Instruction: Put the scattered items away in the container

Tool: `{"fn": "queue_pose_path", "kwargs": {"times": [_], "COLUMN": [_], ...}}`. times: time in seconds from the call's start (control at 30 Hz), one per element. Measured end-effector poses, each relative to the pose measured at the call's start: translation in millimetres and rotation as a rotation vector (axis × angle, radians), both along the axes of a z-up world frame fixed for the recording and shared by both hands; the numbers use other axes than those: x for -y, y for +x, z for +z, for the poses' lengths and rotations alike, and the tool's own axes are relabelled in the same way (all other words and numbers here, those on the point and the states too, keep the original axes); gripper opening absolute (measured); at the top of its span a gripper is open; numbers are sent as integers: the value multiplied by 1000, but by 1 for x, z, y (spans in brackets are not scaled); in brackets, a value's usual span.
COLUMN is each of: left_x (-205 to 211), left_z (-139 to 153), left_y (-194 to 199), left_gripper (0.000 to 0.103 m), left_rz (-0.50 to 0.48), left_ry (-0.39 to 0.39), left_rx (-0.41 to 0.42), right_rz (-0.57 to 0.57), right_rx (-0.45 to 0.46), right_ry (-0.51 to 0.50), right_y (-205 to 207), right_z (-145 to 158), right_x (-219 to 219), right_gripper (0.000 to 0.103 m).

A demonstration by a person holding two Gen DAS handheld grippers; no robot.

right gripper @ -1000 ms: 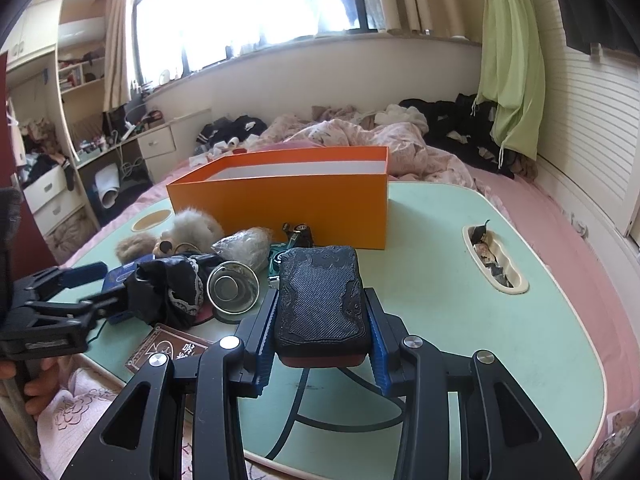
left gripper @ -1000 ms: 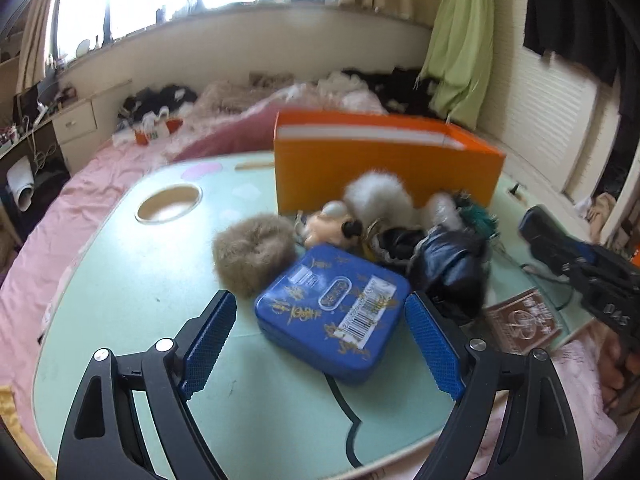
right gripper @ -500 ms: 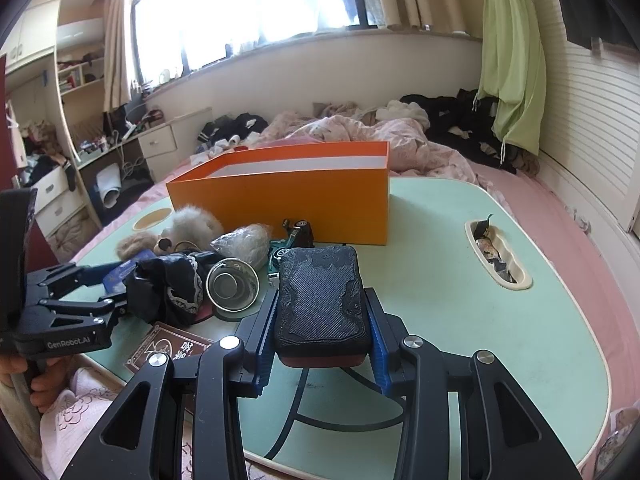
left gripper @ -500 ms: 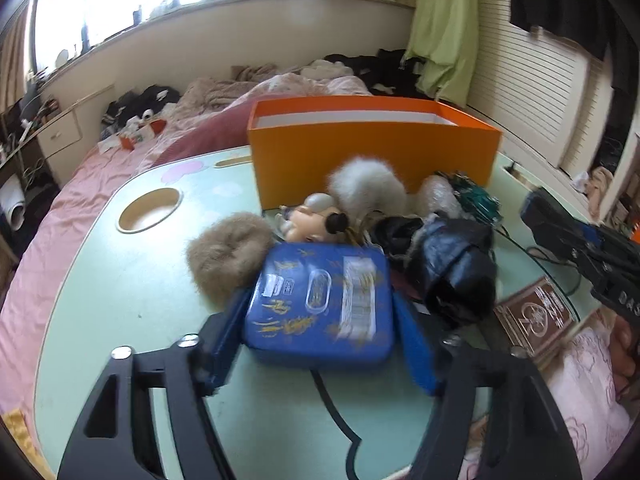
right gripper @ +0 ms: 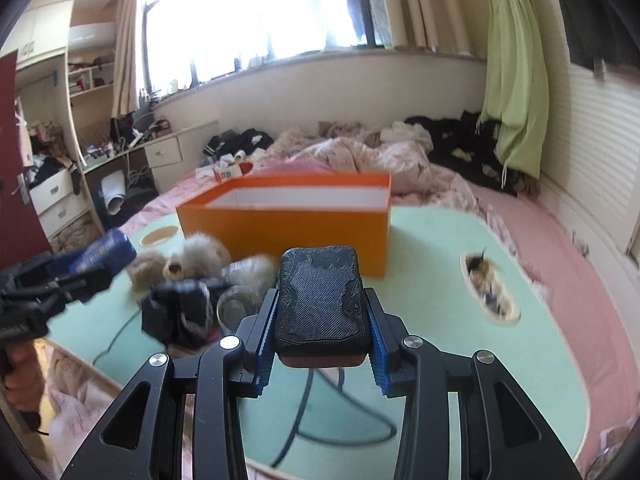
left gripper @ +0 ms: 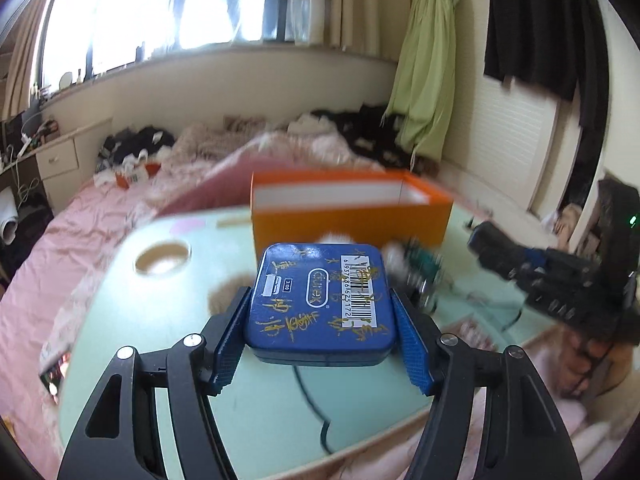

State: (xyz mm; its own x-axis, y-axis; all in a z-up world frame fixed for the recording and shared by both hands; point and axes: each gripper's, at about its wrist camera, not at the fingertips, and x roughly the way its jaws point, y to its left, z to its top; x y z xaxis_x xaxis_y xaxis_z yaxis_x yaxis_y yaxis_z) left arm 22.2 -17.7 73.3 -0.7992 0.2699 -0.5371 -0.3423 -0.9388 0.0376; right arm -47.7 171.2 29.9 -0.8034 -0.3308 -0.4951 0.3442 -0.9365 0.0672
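Left tool (left gripper: 320, 326) clamped on blue tin (left gripper: 320, 300) above green table (left gripper: 192, 280), right tool (right gripper: 320, 320) gripping black case (right gripper: 320, 296), orange box (right gripper: 288, 220) behind.

Pale green table (right gripper: 432, 300) carries orange box (right gripper: 304, 232), fur pompoms (right gripper: 200, 250), black cable (right gripper: 340, 432) (looped).

Blue tin (left gripper: 320, 304) with barcode label held off the worktop, black textured case (right gripper: 320, 300) likewise; open orange box (right gripper: 296, 216) behind, fur balls (right gripper: 200, 252) beside it.
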Motion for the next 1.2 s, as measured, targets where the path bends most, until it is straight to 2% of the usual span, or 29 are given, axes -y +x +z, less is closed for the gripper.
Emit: {"fn": "queue_pose_path", "kwargs": {"times": [0.17, 0.3, 0.43, 0.53, 0.6, 0.67, 0.73, 0.8, 0.93, 1.0, 1.03, 1.13, 1.2], "left_x": [-22, -37, -44, -41, -40, -44, -45, -44, -32, -31, -29, -28, -25], "left_z": [29, 37, 18, -6, -16, -20, -21, -18, -5, 5, 10, 19, 21], "left_y": [-45, -98, -154, -175, -176, -171, -168, -167, -151, -144, -136, -107, -83], "left_gripper": [67, 67, 67, 67, 67, 68, 68, 69, 70, 70, 74, 77, 77], "left_rz": [41, 58, 133, 150, 155, 170, 181, 176, 147, 135, 124, 56, 15], "left_ry": [-20, 0, -4, 0, -1, -68, -75, -49, 50, 71, 74, 74, 81], "left_rx": [5, 58, 174, 271, 284, 246, 250, 258, 251, 231, 216, 189, 178], "right_rz": [15, 47, 42, 41, 40, 40, 34, 25, 21, 20, 26, 63, 90], "right_rx": [-16, 24, 91, 137, 157, 169, 165, 161, 138, 106, 89, 56, 32], "right_ry": [-2, 4, 47, 81, 99, 98, 83, 63, 27, 9, -8, -34, -31], "right_y": [-34, -80, -121, -137, -144, -145, -145, -144, -137, -125, -115, -87, -59], "right_z": [31, 49, 41, 26, 17, 10, 8, 9, 19, 28, 33, 44, 46], "right_x": [17, 37, 51, 60, 64, 65, 61, 56, 43, 38, 34, 29, 24], "right_gripper": [38, 39, 39, 39, 39, 40, 47, 54, 55, 56, 57, 65, 76]}}
